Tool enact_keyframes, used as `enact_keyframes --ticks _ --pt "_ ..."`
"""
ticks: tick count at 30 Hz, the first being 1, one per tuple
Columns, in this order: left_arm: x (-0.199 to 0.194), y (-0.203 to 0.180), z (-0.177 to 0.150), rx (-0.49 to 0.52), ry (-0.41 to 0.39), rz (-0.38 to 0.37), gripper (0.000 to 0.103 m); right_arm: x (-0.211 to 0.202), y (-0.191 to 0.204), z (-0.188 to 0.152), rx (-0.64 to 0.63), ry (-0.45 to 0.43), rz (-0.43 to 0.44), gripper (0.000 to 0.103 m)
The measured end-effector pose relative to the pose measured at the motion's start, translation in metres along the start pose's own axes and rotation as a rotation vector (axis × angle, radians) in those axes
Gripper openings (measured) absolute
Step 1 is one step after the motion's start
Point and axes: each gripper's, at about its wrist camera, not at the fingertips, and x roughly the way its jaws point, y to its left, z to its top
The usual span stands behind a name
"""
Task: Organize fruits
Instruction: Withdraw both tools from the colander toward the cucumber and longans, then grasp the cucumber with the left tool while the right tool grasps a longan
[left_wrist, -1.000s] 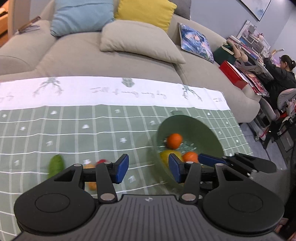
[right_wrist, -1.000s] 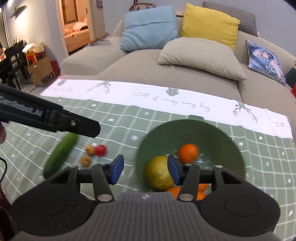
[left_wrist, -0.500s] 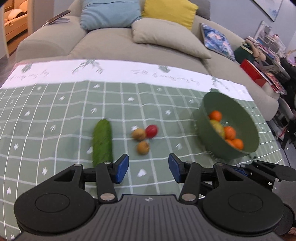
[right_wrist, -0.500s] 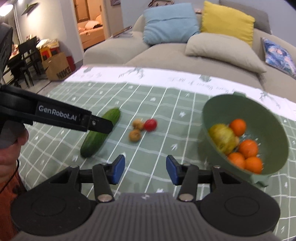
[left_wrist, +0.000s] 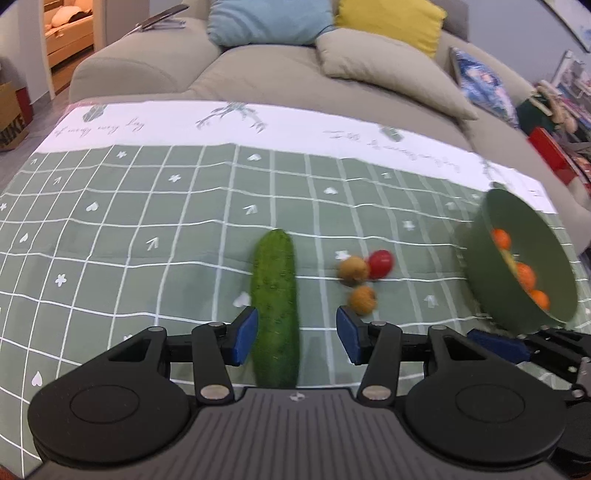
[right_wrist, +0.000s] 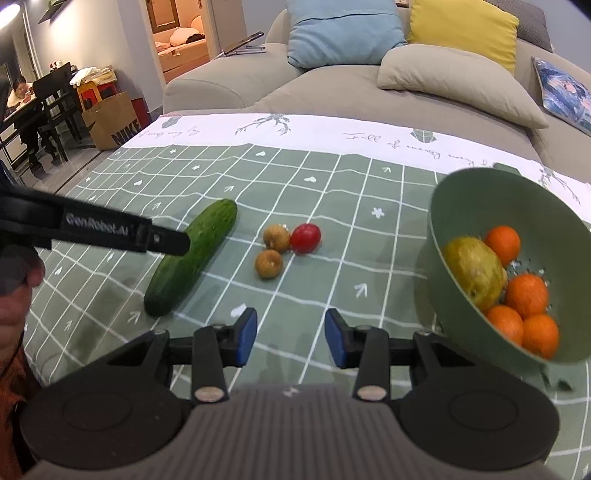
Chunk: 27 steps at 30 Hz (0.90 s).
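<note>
I count one long dark-green cucumber (right_wrist: 194, 258) on the green checked tablecloth (right_wrist: 332, 177) – long axis running away from my half-open, empty left gripper (left_wrist: 293, 341) – two brown fruits, one red tomato (right_wrist: 305, 238), four oranges and one yellowish mango (right_wrist: 474, 271) in the tilted green plastic bowl (right_wrist: 535, 206), while my empty right gripper (right_wrist: 290, 338) is closing.

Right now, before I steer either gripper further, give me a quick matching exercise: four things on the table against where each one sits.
Things:
1. cucumber
2. red tomato
3. oranges
4. right gripper

Places:
A. inside the green bowl
B. over bare tablecloth, nothing between its pads
C. between the pads of the left gripper
D. beside two small brown fruits

Pairs: 1-C, 2-D, 3-A, 4-B
</note>
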Motion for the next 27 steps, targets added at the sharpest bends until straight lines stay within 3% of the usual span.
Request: enact_keyframes --ticks 5,23,27 --pt "0.016 0.010 0.004 -0.021 0.019 0.012 0.058 0.020 0.002 0.012 -0.009 0.007 0.014 0.030" --pt "0.050 0.020 0.015 -0.072 0.066 -0.024 0.058 0.083 0.019 0.036 -0.062 0.044 0.039 0.028" --pt "0.056 0.021 0.016 -0.076 0.079 -0.020 0.053 0.087 0.019 0.036 -0.062 0.056 0.041 0.020"
